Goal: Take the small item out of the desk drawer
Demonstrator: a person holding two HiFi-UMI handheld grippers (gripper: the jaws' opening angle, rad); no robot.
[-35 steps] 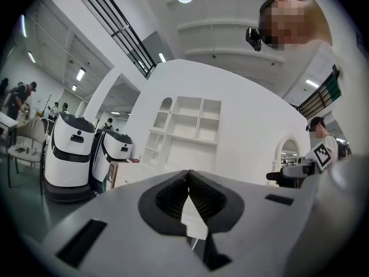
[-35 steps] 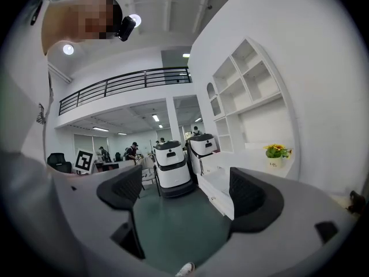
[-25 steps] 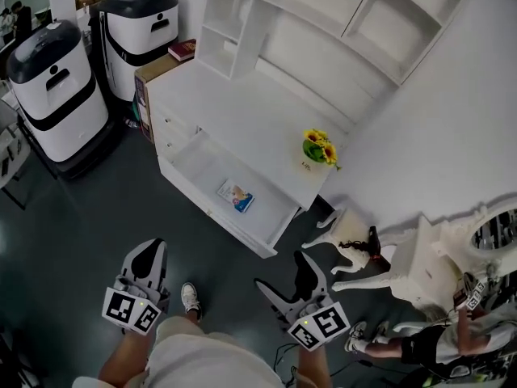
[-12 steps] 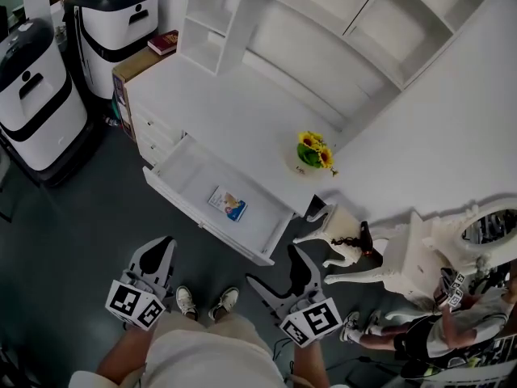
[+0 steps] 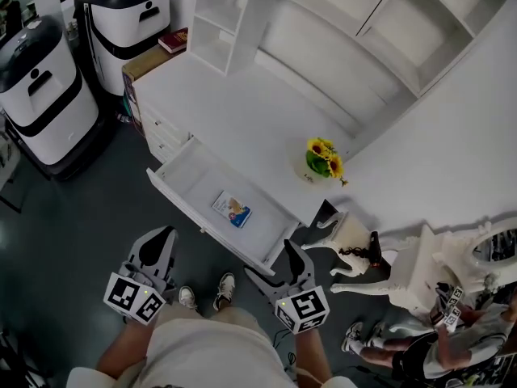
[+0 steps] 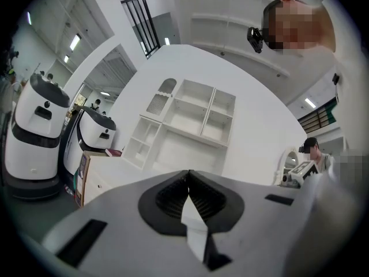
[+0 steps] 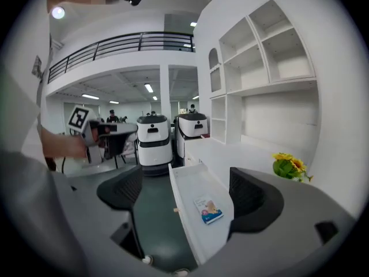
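Observation:
The white desk drawer (image 5: pixel 182 204) (image 7: pixel 181 209) stands pulled out. A small flat packet (image 5: pixel 232 210) (image 7: pixel 208 209) with blue and white print lies alone on its floor. My right gripper (image 5: pixel 273 268) (image 7: pixel 185 196) hangs open just in front of the drawer's near end, nothing between its black pads, the packet a short way ahead. My left gripper (image 5: pixel 153 251) (image 6: pixel 188 195) is held over the dark floor left of the drawer. Its jaws are shut together and grip nothing.
The white desk (image 5: pixel 234 111) carries a pot of yellow flowers (image 5: pixel 323 158) and a shelf unit (image 5: pixel 212 23). Two white and black machines (image 5: pixel 44 95) stand at the left. A white ornate chair (image 5: pixel 396 265) and a crouching person (image 5: pixel 440 338) are at the right.
The view has shifted a little. My right gripper has moved up closer to the drawer's near end. Both grippers' jaws stand as before.

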